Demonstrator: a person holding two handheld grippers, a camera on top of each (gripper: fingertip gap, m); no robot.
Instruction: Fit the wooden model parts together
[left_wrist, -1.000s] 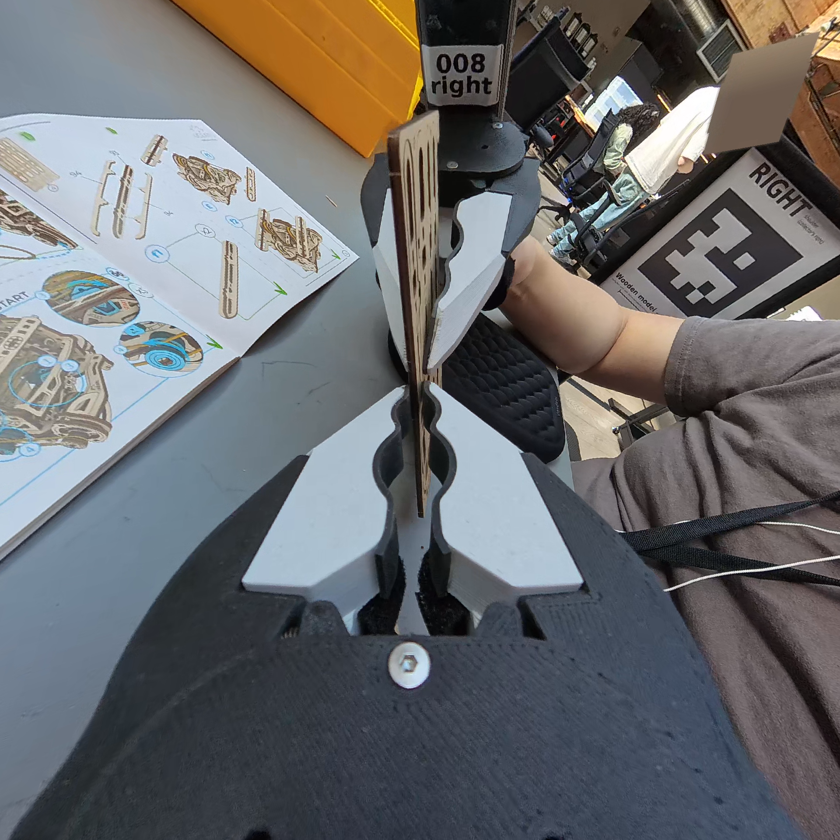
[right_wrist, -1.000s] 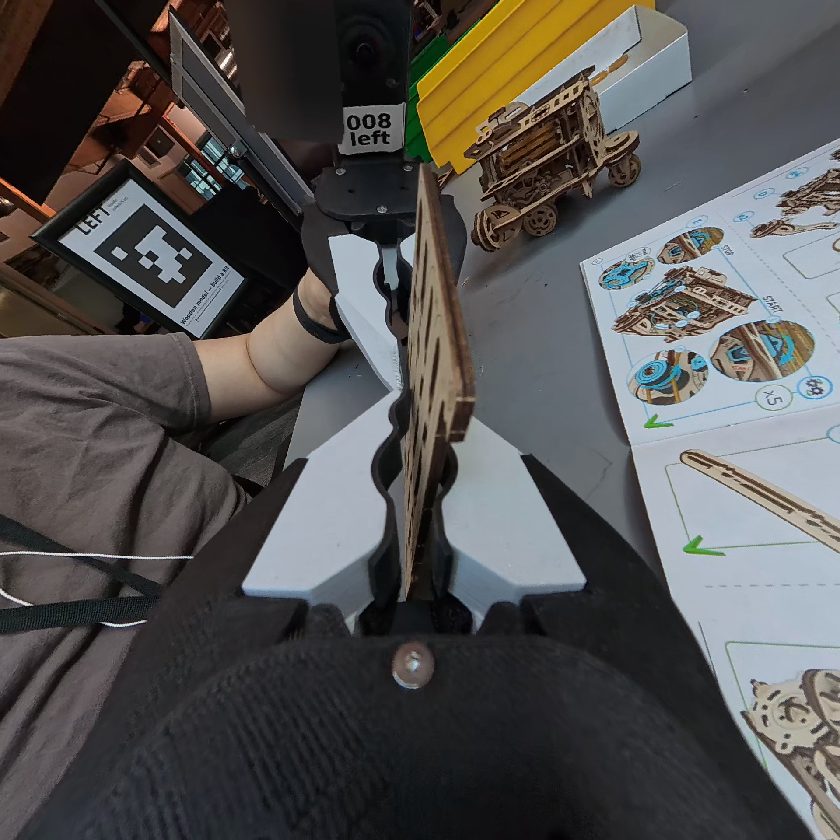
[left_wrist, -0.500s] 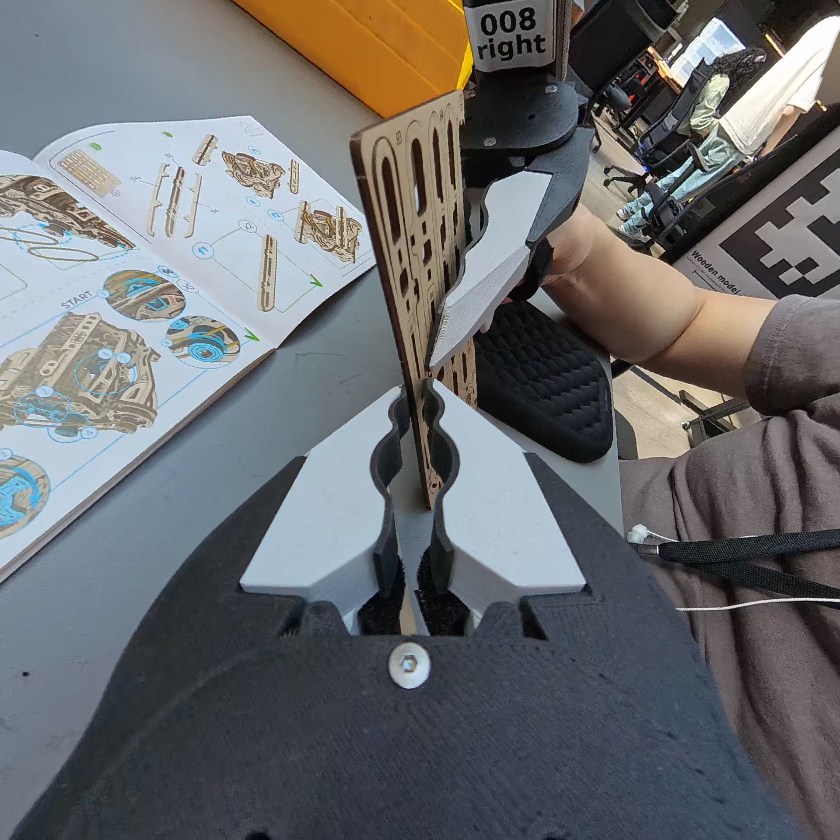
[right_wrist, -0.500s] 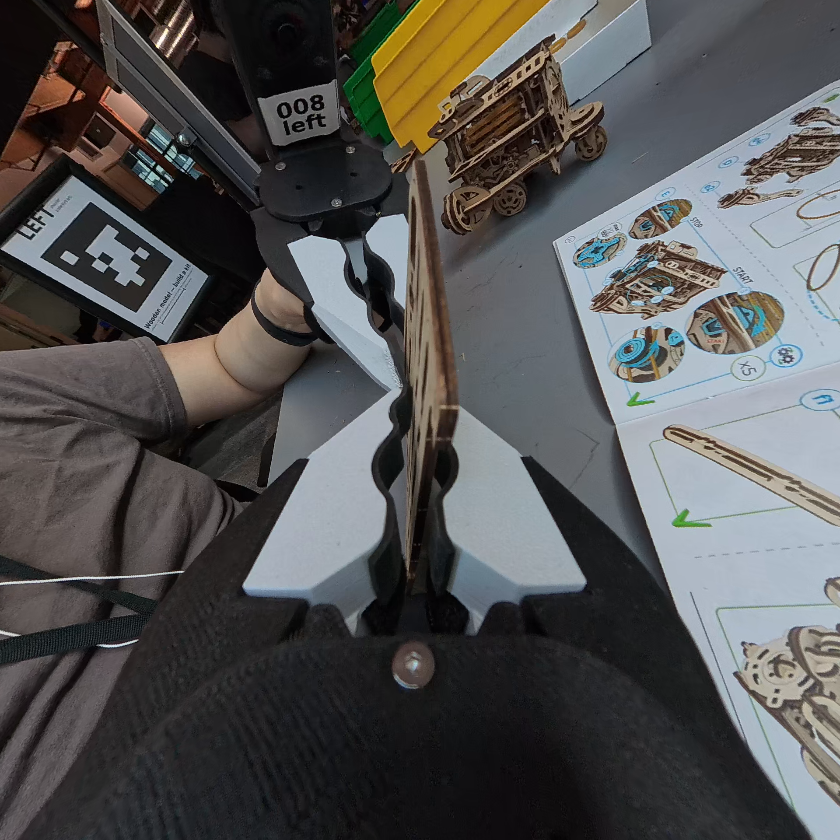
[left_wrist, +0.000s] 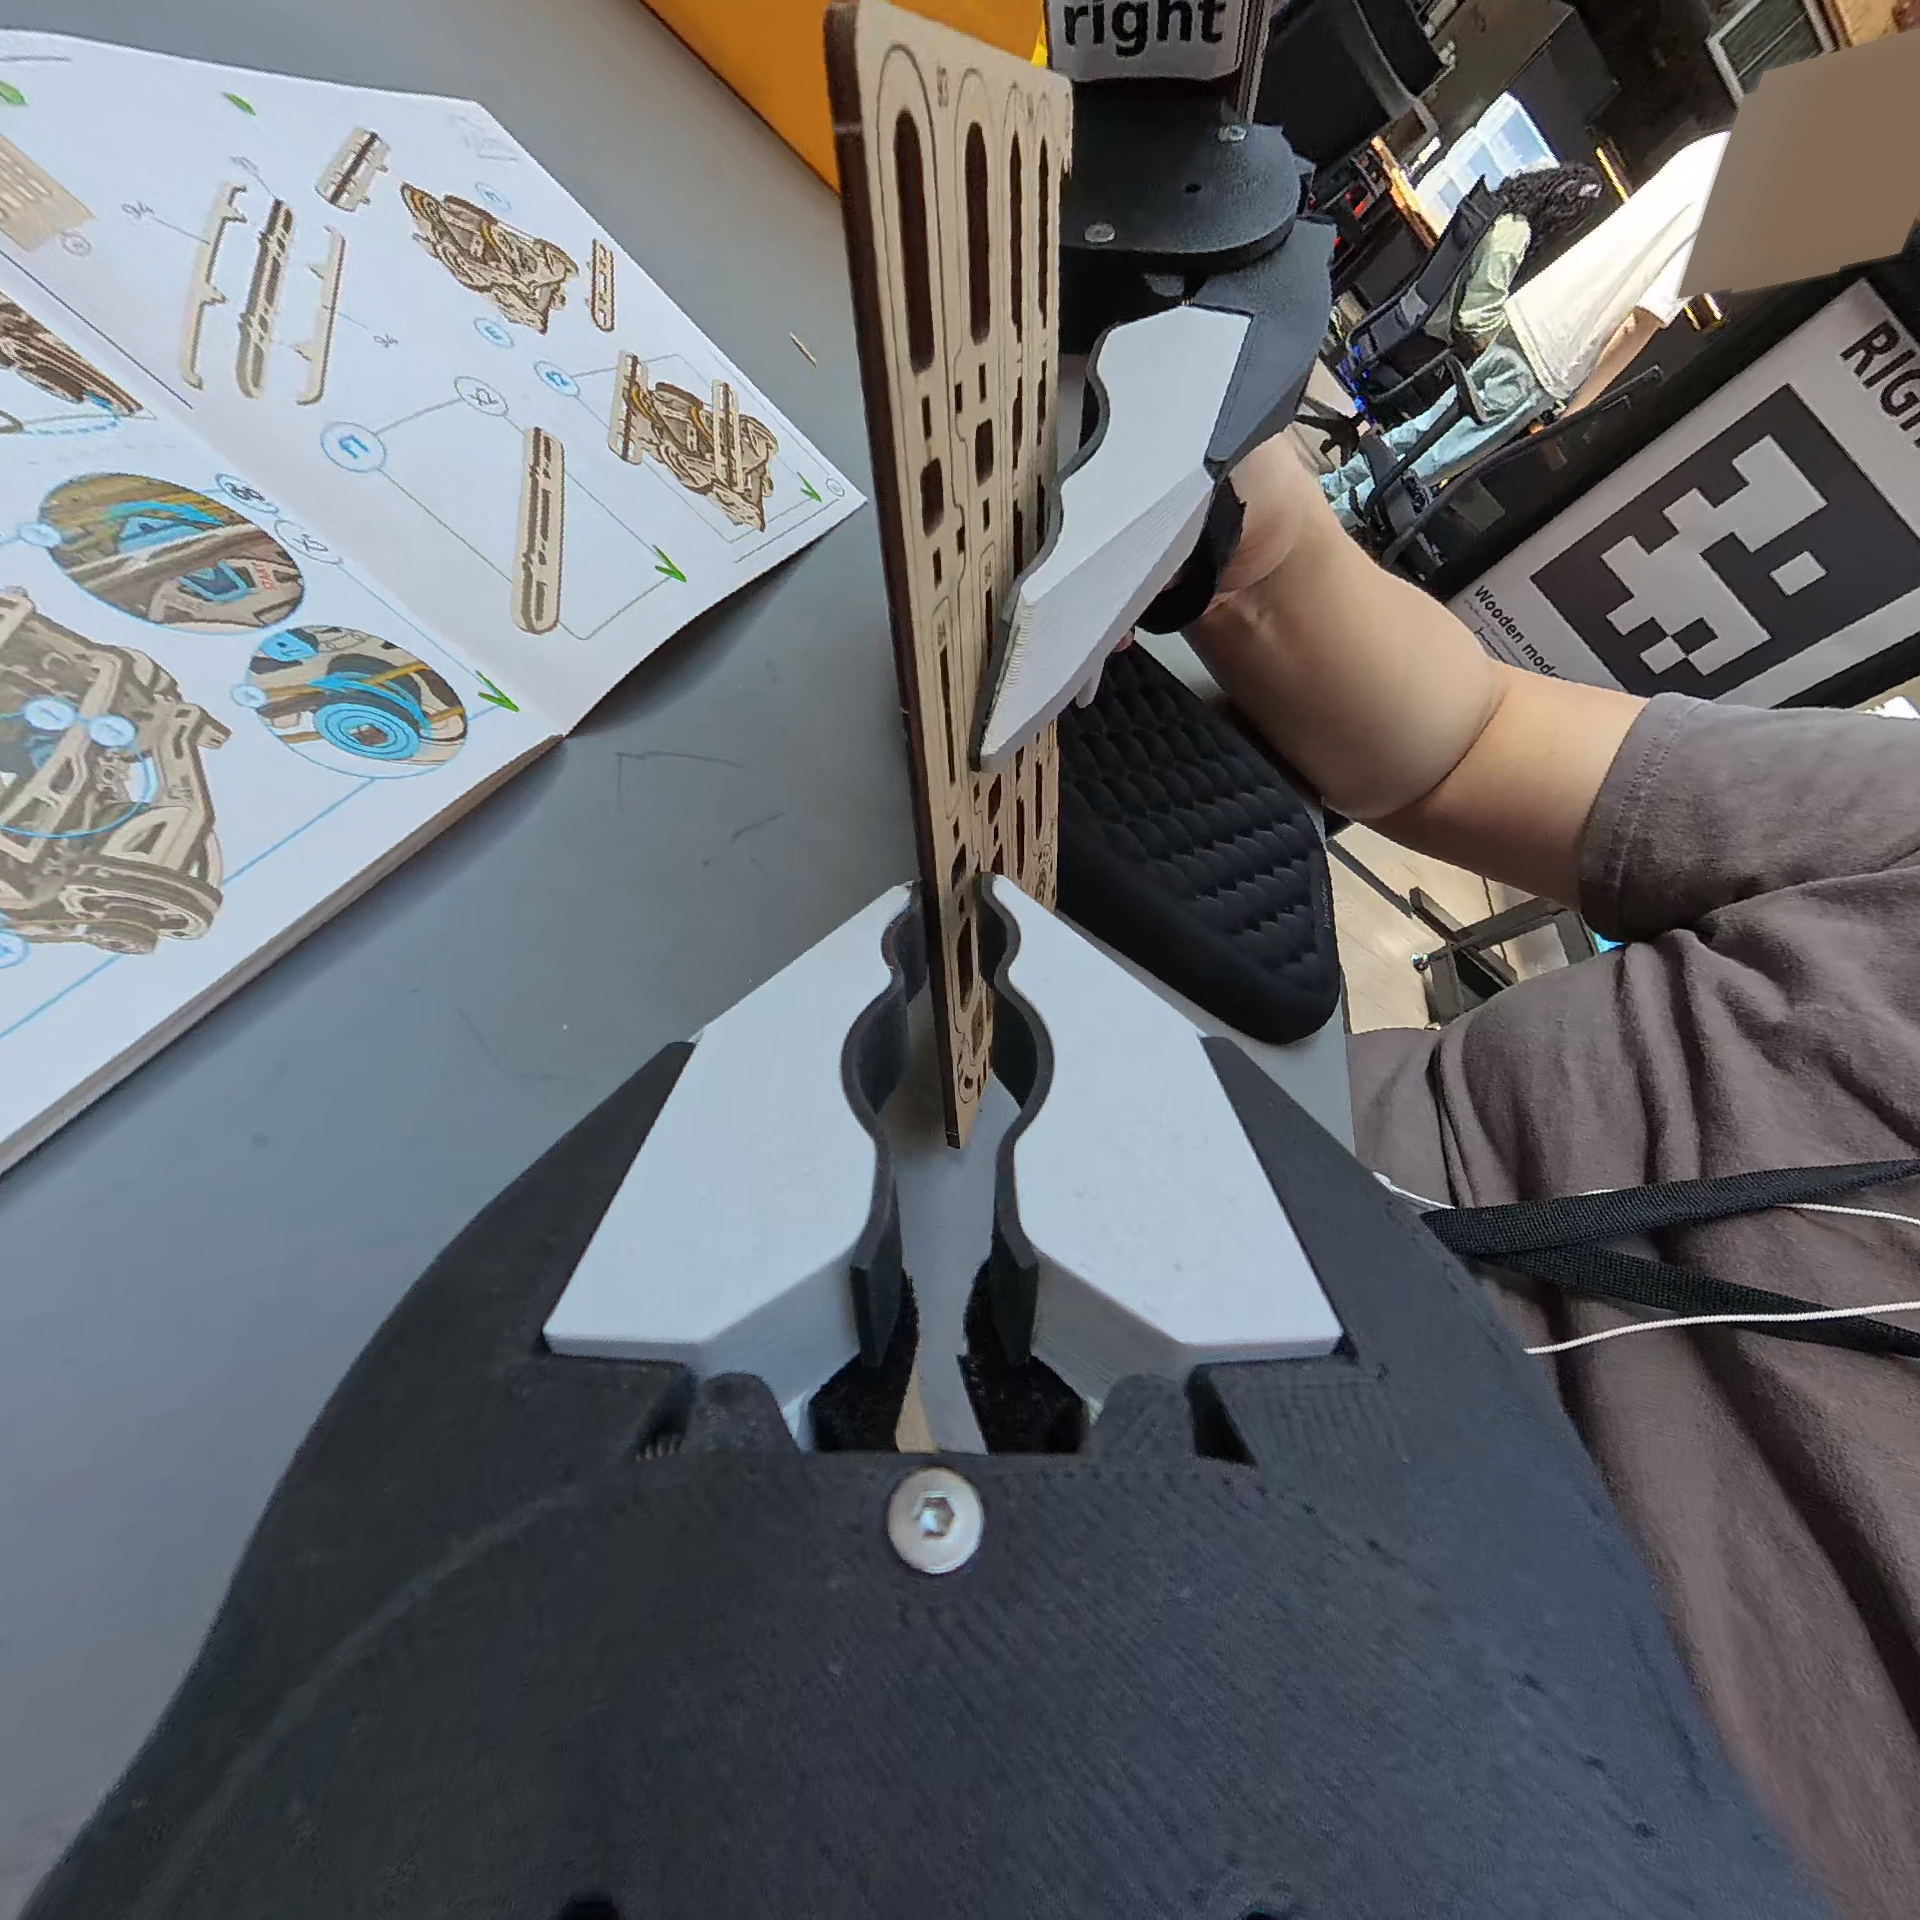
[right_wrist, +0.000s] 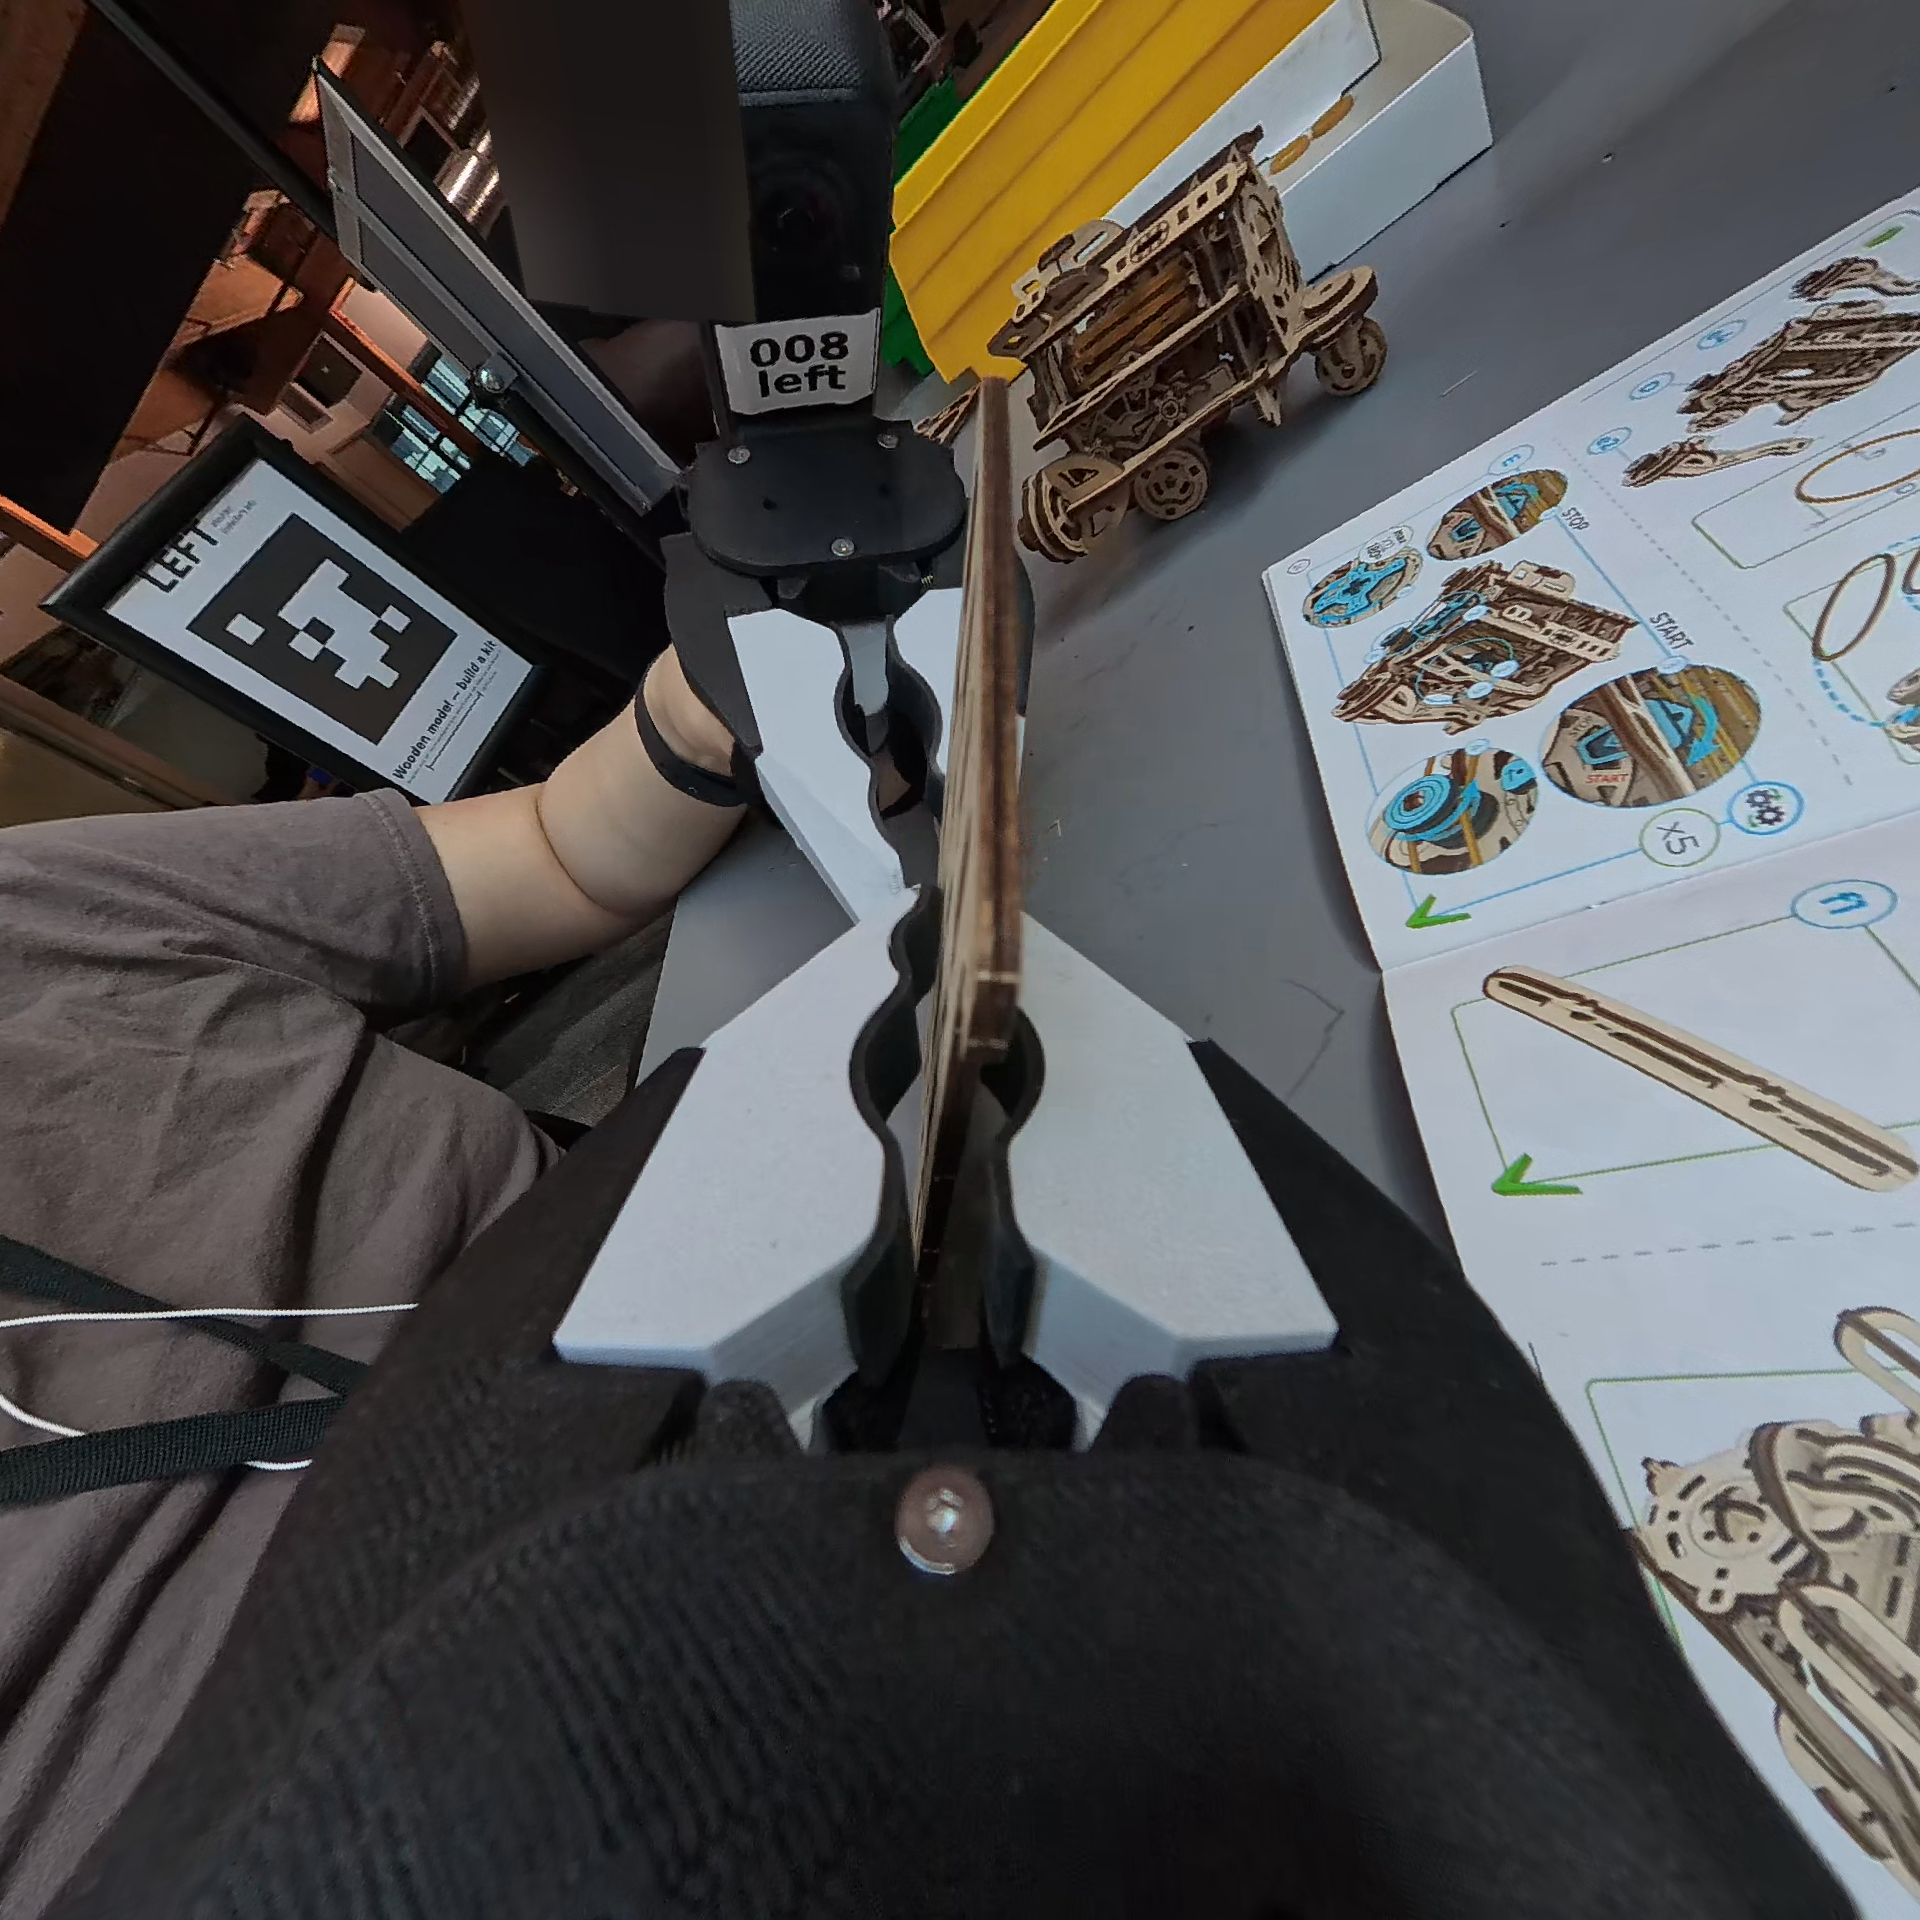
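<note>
A thin wooden parts sheet (left_wrist: 966, 468) with long slots and cut-out pieces stands on edge between both grippers, above the grey table (left_wrist: 312, 1195). My left gripper (left_wrist: 954, 891) is shut on its near end. My right gripper (right_wrist: 966, 914) is shut on the other end, with the sheet (right_wrist: 982, 727) deep between its jaws. In the left wrist view one white finger (left_wrist: 1101, 540) of the right gripper presses on the sheet's right face; its other finger is hidden behind the sheet. In the right wrist view the left gripper (right_wrist: 909, 873) faces me at the sheet's far end.
An open instruction booklet (left_wrist: 312, 468) lies on the table and also shows in the right wrist view (right_wrist: 1662, 727). An assembled wooden wagon model (right_wrist: 1174, 353) stands beyond it, near yellow bins (right_wrist: 1060, 156) and a white box (right_wrist: 1392, 114). A black textured pad (left_wrist: 1184, 862) lies at the table edge. My left and right fingertips are right by each other. The assembled wooden wagon model (right_wrist: 1174, 353) is about 20 cm from both grippers' fingertips.
The sheet and both grippers have turned, so the sheet's slotted face now shows in the left wrist view instead of its edge. Both grippers have kept hold of it.
</note>
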